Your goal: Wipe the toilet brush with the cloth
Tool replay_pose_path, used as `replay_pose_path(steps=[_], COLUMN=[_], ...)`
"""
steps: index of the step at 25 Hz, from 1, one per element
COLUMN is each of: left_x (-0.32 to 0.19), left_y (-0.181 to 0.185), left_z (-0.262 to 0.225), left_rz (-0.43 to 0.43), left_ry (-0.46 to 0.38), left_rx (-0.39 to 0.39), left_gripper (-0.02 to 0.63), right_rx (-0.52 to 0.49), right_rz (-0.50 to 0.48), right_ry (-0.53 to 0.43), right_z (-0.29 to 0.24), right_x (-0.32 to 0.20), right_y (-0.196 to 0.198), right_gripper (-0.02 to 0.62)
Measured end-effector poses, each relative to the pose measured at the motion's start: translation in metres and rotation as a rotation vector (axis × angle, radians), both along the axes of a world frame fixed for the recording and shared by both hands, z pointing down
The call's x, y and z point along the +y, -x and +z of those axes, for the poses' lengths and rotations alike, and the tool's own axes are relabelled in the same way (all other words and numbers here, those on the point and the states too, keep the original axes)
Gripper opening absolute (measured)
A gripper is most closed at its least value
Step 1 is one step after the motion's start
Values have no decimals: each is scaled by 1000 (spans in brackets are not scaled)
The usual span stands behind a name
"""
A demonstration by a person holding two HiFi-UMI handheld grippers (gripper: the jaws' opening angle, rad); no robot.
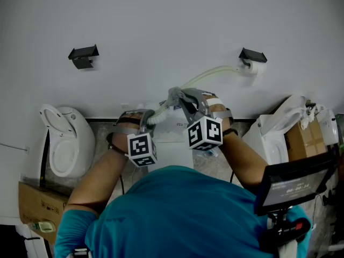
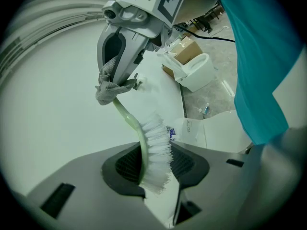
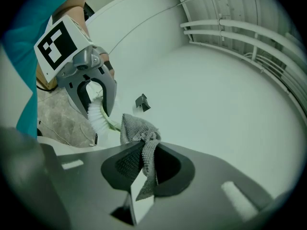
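The light is soft and even in all three views, and where it comes from cannot be told. In the head view the white wall [image 1: 161, 15] looks pale grey, with only a small soft shadow under each dark bracket [image 1: 83, 56]. Both gripper views have a greenish tint, black corners and straight lines that bend strongly near the edges. There the bristles of the toilet brush [image 2: 156, 147] and the weave of the cloth [image 3: 144, 150] are sharp, while the teal shirt [image 2: 259, 56] close by is blurred.

Toilet brush [image 2: 154, 143]: pale green handle, white bristles.
Cloth [image 3: 136, 131]: grey, knobbly weave.
Left gripper [image 2: 156, 162]: grey, black pads, black-and-white marker cube.
Right gripper [image 3: 146, 163]: grey, black pads, matching cube.
Shirt [image 1: 177, 214]: teal.
Wall [image 1: 161, 15]: plain white.
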State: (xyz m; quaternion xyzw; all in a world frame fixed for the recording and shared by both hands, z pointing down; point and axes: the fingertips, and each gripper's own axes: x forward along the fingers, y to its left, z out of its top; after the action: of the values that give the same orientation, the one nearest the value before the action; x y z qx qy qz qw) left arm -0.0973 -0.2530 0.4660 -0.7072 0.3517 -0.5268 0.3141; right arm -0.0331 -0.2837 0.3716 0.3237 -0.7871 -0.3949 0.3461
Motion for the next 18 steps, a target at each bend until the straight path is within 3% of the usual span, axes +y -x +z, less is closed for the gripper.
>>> replay_pose_path(steps=[18], left_x=[1], left_y=[-1], left_z=[-6], left_rz=[31], left_ry=[-25], left_rx=[28], left_gripper=[148], right_rx=[-26], right_rz=[84], right_ry=[-52], right_z=[-23], right_x=[-21], right_y=[-34], right_gripper=[46])
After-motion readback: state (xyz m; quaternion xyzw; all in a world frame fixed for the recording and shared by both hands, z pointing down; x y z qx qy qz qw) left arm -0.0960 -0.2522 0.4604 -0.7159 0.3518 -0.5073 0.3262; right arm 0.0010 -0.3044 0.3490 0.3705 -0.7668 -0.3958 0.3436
